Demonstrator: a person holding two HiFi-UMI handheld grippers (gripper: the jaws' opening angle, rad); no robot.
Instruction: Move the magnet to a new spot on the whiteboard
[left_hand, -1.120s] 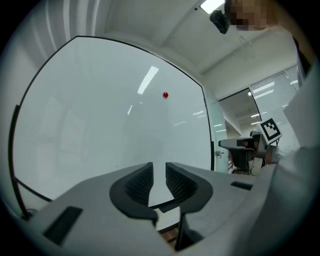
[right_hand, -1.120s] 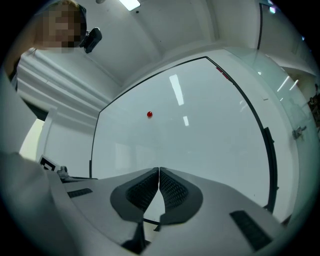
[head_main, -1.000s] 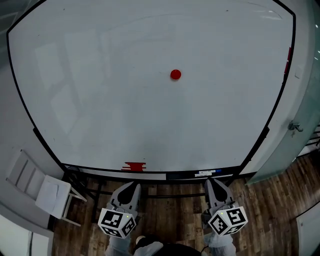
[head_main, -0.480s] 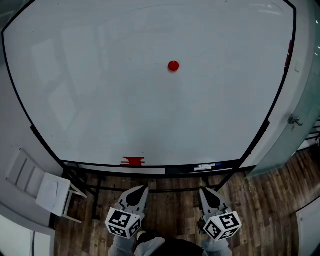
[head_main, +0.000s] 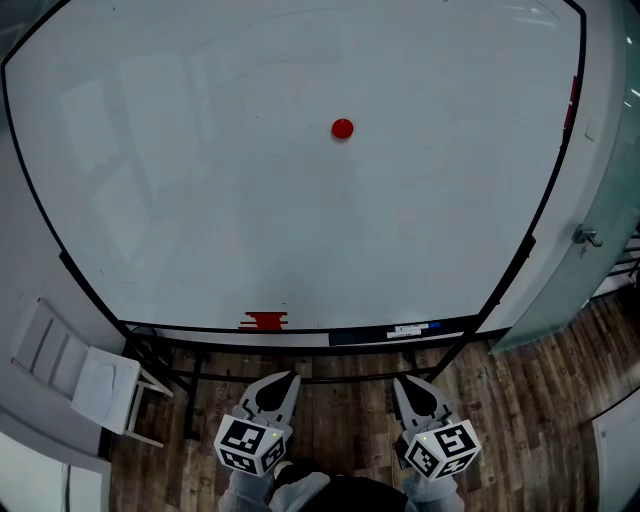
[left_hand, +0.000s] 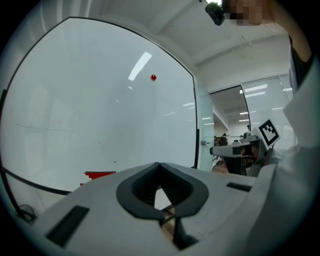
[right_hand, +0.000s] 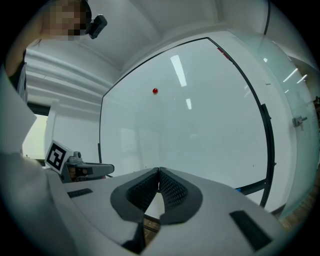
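- Large white whiteboard (head_main: 200, 220) with a thin black frame: upright on a dark stand and fills most of the head view. Its surface is bare apart from one item.
- Small round red magnet (head_main: 342, 128): stuck to the whiteboard in its upper half, a little right of its middle and well apart from every edge. The magnet (left_hand: 153, 77) sits high on the board in the left gripper view, and the magnet (right_hand: 155, 90) likewise in the right gripper view.
- Left gripper (head_main: 288, 378), grey body with black ribbed pads: below the whiteboard's bottom edge, left of the magnet's line, pointing toward the board and not touching it. In its own view the left gripper (left_hand: 159, 164) has its jaws closed tip to tip with nothing between them.
- Right gripper (head_main: 400, 382), same build: below the whiteboard's bottom edge, right of the magnet's line and clear of the board. In its own view the right gripper (right_hand: 159, 170) has its jaws pressed together at the tips and is empty.
- Flat red block (head_main: 265, 321): on the ledge along the whiteboard's bottom edge, left of centre.
- Dark strip with a white and blue label (head_main: 412, 329): on the same ledge, right of centre.
- White chair (head_main: 95, 385): beside the whiteboard's lower left corner.
- Brown wood-plank floor (head_main: 540, 410): below the whiteboard.
- Glass panel with a metal handle (head_main: 586, 238): just right of the whiteboard.
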